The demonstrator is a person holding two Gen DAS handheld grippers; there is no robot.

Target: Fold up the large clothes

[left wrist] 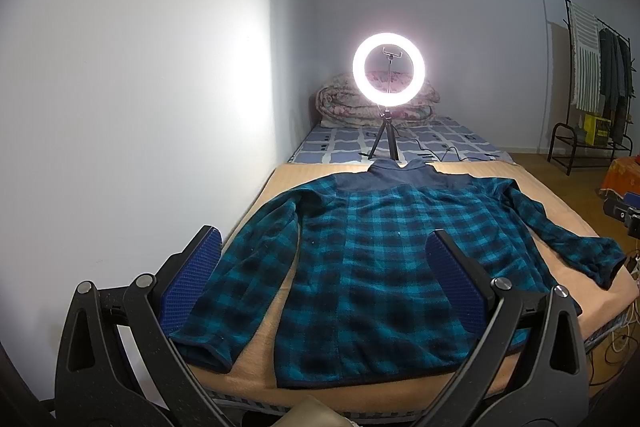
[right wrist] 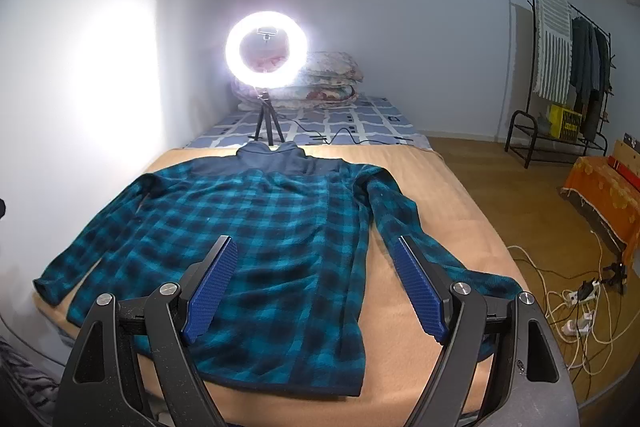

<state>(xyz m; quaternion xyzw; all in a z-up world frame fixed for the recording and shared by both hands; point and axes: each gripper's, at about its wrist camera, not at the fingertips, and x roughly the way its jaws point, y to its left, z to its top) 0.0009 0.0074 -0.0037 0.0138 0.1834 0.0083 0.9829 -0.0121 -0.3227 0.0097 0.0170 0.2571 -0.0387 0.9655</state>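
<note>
Plaid jacket (left wrist: 372,267) lies spread flat, back side up, on a tan blanket (left wrist: 560,227) covering the near end of a bed. Teal-and-black check, dark navy yoke and collar at the far end, hem toward the cameras. Both sleeves angle outward and down from the shoulders; the one on the wall side has its cuff near the bed's near edge, the other reaches toward the bed's open side, cuff close to that edge. Left gripper (left wrist: 324,241) hangs above the jacket's lower left part, jaws spread wide, nothing between the blue pads, no contact with the cloth seen. Right gripper (right wrist: 314,247) hangs above the lower right part of the body, jaws likewise wide apart and holding nothing; its right finger (right wrist: 420,291) sits over the right sleeve in this view, though whether it touches cannot be told. Just beyond the collar a lit ring light (left wrist: 394,69) stands on a small tripod (left wrist: 385,137) on a blue-patterned sheet (left wrist: 448,139), cable trailing to the right. Folded quilts (left wrist: 420,103) are stacked behind it in the corner. White wall runs along the bed's left side. Across the wood floor, a black clothes rack (right wrist: 568,67) holds hanging garments, with a yellow box (right wrist: 564,121) on its lower shelf. White cables and a power strip (right wrist: 576,303) lie on the floor right of the bed, near an orange cloth (right wrist: 604,191) draped over something low.
</note>
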